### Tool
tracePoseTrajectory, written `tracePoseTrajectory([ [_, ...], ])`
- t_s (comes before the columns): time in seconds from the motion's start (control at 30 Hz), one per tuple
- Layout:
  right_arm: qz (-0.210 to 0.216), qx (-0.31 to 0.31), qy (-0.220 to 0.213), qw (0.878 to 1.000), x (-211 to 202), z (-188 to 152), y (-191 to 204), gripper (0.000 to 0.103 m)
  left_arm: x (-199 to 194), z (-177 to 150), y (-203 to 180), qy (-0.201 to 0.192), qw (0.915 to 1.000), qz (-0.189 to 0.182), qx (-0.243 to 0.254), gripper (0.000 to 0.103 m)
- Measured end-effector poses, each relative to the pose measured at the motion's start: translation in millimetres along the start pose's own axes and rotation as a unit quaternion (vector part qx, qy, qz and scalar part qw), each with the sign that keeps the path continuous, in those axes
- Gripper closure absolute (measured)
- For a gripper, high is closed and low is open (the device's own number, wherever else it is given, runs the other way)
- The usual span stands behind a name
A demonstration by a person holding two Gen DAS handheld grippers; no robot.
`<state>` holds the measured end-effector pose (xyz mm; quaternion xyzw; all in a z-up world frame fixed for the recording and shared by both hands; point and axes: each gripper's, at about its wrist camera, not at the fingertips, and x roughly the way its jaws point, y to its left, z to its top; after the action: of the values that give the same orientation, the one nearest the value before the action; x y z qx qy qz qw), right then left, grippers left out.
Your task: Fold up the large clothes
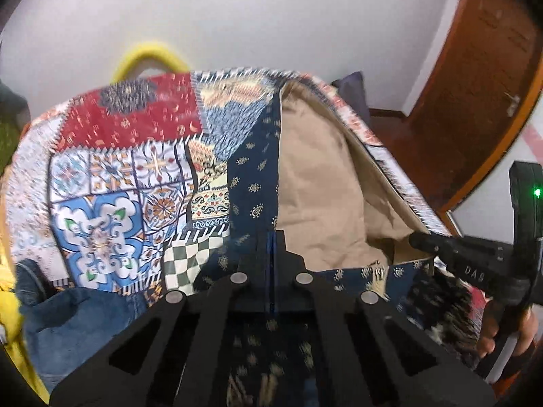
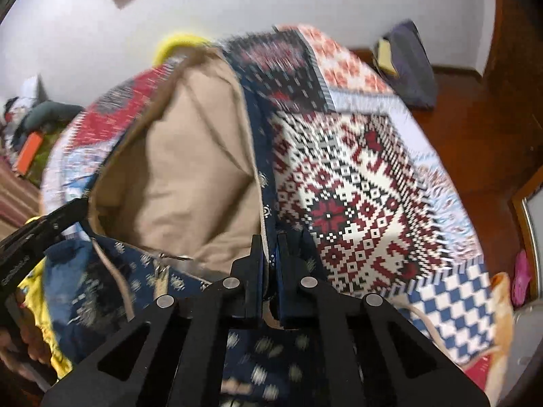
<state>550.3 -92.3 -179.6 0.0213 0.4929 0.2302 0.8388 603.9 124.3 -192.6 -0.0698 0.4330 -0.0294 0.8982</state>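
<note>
I have the patchwork garment [image 1: 129, 169] raised in front of both cameras, tan lining [image 1: 315, 176] showing. Left gripper [image 1: 271, 237] and right gripper [image 2: 269, 247] each have jaws pinched on its navy edge (spread apart, presumably to square the fold). Jeans [image 1: 74, 315] at 8 o'clock.

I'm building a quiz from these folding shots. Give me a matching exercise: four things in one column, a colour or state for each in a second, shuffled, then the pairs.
Things:
1. left gripper
2. lining
3. door
4. checkered patch

Colour or state:
A. blue and white
B. plain tan
C. shut on the garment's navy edge
D. brown wood

Pairs: 1-C, 2-B, 3-D, 4-A
</note>
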Motion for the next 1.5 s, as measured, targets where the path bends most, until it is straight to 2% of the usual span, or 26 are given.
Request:
tracePoseTrajectory([
  [0.13,0.015,-0.046,-0.018,0.999,-49,-22,29,0.098,-51,-14,-15,-0.013,0.9993,-0.007,0.033,0.103],
  [0.2,0.022,-0.059,-0.02,0.998,-57,-27,37,0.098,-67,-22,-23,-0.012,0.9987,-0.017,0.046,0.103],
  [0.27,0.027,-0.075,-0.022,0.997,-75,-49,42,0.098,-87,-37,-28,-0.009,0.9979,-0.021,0.061,0.103],
  [0.43,0.043,-0.074,-0.017,0.996,-75,-87,38,0.098,-116,-89,-36,0.011,0.9963,-0.03,0.08,0.103],
  [0.6,0.025,-0.068,-0.003,0.997,-60,-127,31,0.097,-110,-143,-34,0.046,0.9958,-0.027,0.075,0.103],
  [0.7,0.014,-0.075,0.005,0.997,-51,-140,29,0.096,-96,-164,-24,0.067,0.9961,-0.03,0.048,0.103],
  [0.83,0.006,-0.078,0.01,0.997,-50,-147,23,0.096,-82,-178,-6,0.083,0.9954,-0.047,0.005,0.103],
  [0.97,0.007,-0.083,0.009,0.997,-66,-143,22,0.091,-78,-183,1,0.09,0.9953,-0.034,0.008,0.103],
  [1.03,0.006,-0.093,-0.009,0.996,-78,-139,25,0.09,-86,-178,1,0.084,0.9957,-0.036,0.012,0.103],
  [1.1,0.0,-0.107,-0.03,0.994,-91,-129,30,0.085,-99,-169,-4,0.064,0.9968,-0.036,0.03,0.101],
  [1.17,-0.006,-0.114,-0.05,0.992,-98,-120,36,0.068,-111,-157,-12,0.043,0.9971,-0.024,0.059,0.1],
  [1.2,-0.01,-0.118,-0.061,0.991,-100,-116,38,0.056,-114,-150,-15,0.035,0.9966,-0.02,0.072,0.098],
  [1.23,-0.014,-0.123,-0.076,0.989,-101,-110,42,0.05,-117,-143,-21,0.026,0.9958,-0.011,0.087,0.094],
  [1.3,-0.02,-0.131,-0.084,0.988,-97,-101,49,0.049,-119,-133,-29,0.016,0.9948,-0.001,0.1,0.076],
  [1.37,-0.025,-0.134,-0.078,0.988,-85,-92,54,0.049,-117,-123,-33,0.002,0.9946,0.007,0.104,0.048],
  [1.5,-0.025,-0.134,-0.046,0.99,-48,-80,58,0.049,-97,-107,-41,-0.001,0.9943,0.006,0.107,0.045],
])
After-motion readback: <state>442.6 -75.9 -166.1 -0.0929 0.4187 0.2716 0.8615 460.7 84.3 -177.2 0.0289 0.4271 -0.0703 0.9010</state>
